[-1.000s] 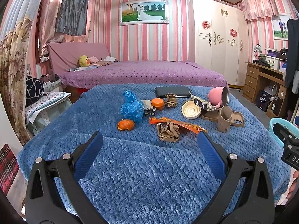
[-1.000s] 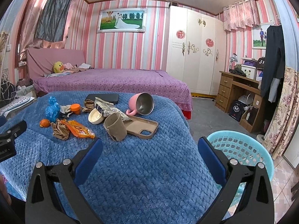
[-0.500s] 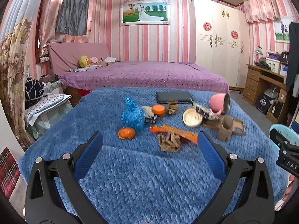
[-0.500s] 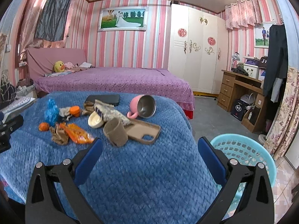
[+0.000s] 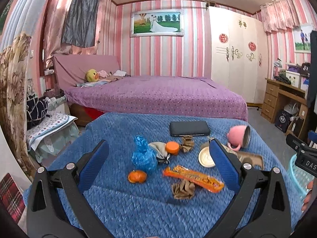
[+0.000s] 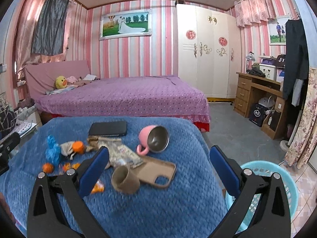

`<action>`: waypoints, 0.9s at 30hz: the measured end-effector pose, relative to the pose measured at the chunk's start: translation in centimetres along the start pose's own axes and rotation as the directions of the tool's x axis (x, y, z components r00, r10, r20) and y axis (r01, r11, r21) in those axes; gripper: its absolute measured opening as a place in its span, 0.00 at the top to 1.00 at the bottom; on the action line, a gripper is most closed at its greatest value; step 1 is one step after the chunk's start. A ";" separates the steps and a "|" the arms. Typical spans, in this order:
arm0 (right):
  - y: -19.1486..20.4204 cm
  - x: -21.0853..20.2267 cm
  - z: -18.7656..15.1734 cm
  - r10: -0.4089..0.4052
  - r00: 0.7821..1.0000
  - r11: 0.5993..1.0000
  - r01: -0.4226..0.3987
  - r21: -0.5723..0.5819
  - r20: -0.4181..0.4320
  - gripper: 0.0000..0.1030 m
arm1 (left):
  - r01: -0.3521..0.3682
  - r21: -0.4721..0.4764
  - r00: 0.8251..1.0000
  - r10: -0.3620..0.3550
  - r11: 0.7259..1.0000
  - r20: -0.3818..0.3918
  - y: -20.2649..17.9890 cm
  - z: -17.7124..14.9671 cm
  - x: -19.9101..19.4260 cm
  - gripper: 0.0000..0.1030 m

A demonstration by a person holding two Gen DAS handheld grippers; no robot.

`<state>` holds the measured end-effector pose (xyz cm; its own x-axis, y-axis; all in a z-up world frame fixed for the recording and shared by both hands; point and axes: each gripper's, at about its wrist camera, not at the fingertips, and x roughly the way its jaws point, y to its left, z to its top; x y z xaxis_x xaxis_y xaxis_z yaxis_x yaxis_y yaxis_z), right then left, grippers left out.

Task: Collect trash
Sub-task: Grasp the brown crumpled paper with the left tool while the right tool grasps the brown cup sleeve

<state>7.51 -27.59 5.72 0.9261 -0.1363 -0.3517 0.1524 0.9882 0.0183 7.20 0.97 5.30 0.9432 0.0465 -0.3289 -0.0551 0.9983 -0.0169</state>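
Partly hidden by right hand-held gripper (image 6: 158, 158) — basket (image 6: 263, 165).

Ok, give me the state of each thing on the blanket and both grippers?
Left gripper: jaws open, empty.
Right gripper: jaws open, empty.
Pink mug: tipped on its side.
Paper cup: lying over.
Orange wrapper: flat.
Blue bag: crumpled.
Brown paper: crumpled.
Basket: upright, beside the blanket.
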 end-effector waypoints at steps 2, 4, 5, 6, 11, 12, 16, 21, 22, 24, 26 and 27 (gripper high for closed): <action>0.3 0.5 0.3 -0.009 1.000 1.000 0.009 -0.001 0.002 0.04 | -0.003 -0.014 1.000 0.003 1.000 -0.004 0.5 -0.2 0.5 0.05; 0.4 1.2 0.2 -0.010 1.000 1.000 0.010 0.004 0.000 0.04 | -0.021 -0.012 1.000 0.020 1.000 -0.013 0.7 -0.7 1.1 0.05; 0.3 1.3 0.1 -0.011 1.000 1.000 0.011 0.005 0.001 0.04 | -0.029 -0.011 0.999 0.029 1.000 -0.024 0.8 -1.2 1.4 0.05; 0.3 1.5 -0.4 -0.018 1.000 1.000 0.018 0.003 0.005 0.04 | -0.031 -0.010 0.999 0.031 0.999 -0.037 1.0 -1.5 1.8 0.05; 0.0 2.7 -2.7 -0.003 0.999 1.000 0.002 -0.013 -0.043 0.04 | -0.056 0.034 0.996 0.059 0.998 -0.074 1.3 -3.1 3.1 0.05; -0.1 3.0 -2.9 -0.002 0.999 1.000 0.001 -0.018 -0.054 0.04 | -0.061 0.039 0.995 0.064 0.997 -0.073 1.4 -3.3 3.2 0.05; -0.4 3.6 -3.7 -0.025 0.997 0.999 0.022 -0.044 -0.071 0.04 | -0.060 0.021 0.993 0.062 0.998 -0.098 1.9 -3.9 4.3 0.05; -0.8 3.8 -3.9 -0.036 0.996 0.999 0.033 -0.042 -0.076 0.04 | -0.066 0.038 0.990 0.070 0.997 -0.119 2.0 -4.4 5.4 0.05; -0.8 3.8 -3.9 -0.041 0.996 0.998 0.038 -0.046 -0.074 0.04 | -0.064 0.040 0.990 0.068 0.997 -0.121 2.0 -4.5 5.5 0.05; -0.7 3.7 -3.9 -0.053 0.996 0.997 0.050 -0.056 -0.068 0.04 | -0.059 0.046 0.990 0.064 0.997 -0.127 2.1 -4.6 5.6 0.05; -0.8 3.7 -4.0 -0.062 0.996 0.996 0.058 -0.062 -0.065 0.04 | -0.063 0.049 0.990 0.068 0.997 -0.126 2.3 -4.7 5.6 0.05; -0.9 3.7 -4.0 -0.063 0.996 0.996 0.059 -0.061 -0.066 0.04 | -0.063 0.047 0.990 0.069 0.997 -0.126 2.4 -4.7 5.6 0.05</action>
<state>9.47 -28.67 0.68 0.8899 -0.1937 -0.4129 0.1856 0.9808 -0.0601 10.79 3.50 -0.99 0.8884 0.1101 -0.4457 -0.0990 0.9939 0.0483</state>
